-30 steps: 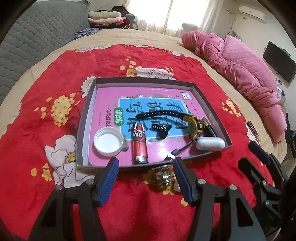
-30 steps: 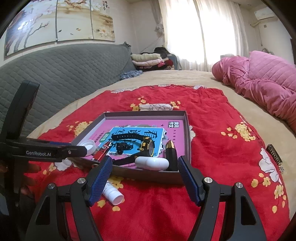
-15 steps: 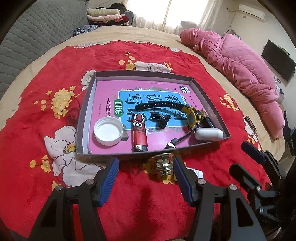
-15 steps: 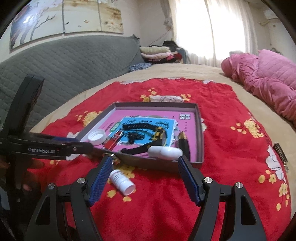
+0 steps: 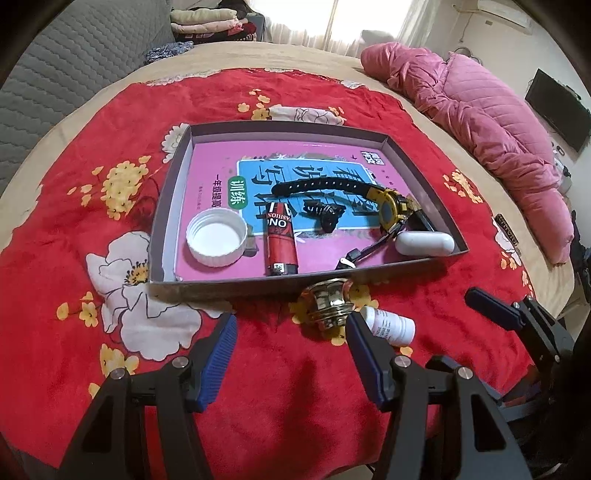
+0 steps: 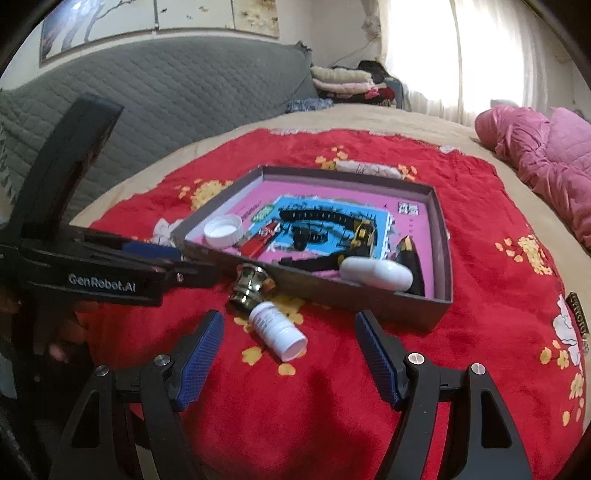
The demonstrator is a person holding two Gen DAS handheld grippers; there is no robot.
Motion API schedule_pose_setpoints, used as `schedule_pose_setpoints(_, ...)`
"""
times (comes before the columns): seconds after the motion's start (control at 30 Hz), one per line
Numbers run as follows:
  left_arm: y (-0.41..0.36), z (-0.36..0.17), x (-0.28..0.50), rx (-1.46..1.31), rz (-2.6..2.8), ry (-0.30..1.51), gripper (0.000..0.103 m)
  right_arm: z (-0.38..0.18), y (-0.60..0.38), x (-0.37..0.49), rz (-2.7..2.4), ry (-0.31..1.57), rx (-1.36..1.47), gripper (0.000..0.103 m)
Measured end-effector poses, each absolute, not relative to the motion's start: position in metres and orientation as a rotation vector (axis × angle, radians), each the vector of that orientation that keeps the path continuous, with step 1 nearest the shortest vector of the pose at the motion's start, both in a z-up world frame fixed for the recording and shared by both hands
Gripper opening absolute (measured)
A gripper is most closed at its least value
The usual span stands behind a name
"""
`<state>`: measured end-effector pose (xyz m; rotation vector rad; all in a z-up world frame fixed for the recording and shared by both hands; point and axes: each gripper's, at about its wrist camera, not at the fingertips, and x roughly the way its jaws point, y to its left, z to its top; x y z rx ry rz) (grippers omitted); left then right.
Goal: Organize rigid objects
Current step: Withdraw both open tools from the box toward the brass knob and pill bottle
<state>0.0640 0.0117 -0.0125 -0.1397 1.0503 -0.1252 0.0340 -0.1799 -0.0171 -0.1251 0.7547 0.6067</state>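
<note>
A grey tray with a pink book inside lies on the red floral blanket. It holds a white cap, a red lighter, a black-and-yellow watch, a black clip and a white capsule case. A brass knob and a small white bottle lie on the blanket in front of the tray. My left gripper is open, just short of the knob. My right gripper is open, just short of the bottle.
A pink quilt lies on the bed at the right. A grey padded headboard stands at the left, folded clothes at the back. The left gripper's body crosses the right wrist view at the left.
Both grippers have drawn back from the tray and risen. The knob and the white bottle now show in full in front of them. Both stay open.
</note>
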Motion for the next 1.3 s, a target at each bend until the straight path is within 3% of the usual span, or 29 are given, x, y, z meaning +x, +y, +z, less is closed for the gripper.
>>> schedule_pose_setpoints(1.3, -0.007, -0.035, 0.066, -0.097, -0.147, 1.117, 0.06, -0.059, -0.16, 0.052, 0.634, 0.813, -0.222, 0.075)
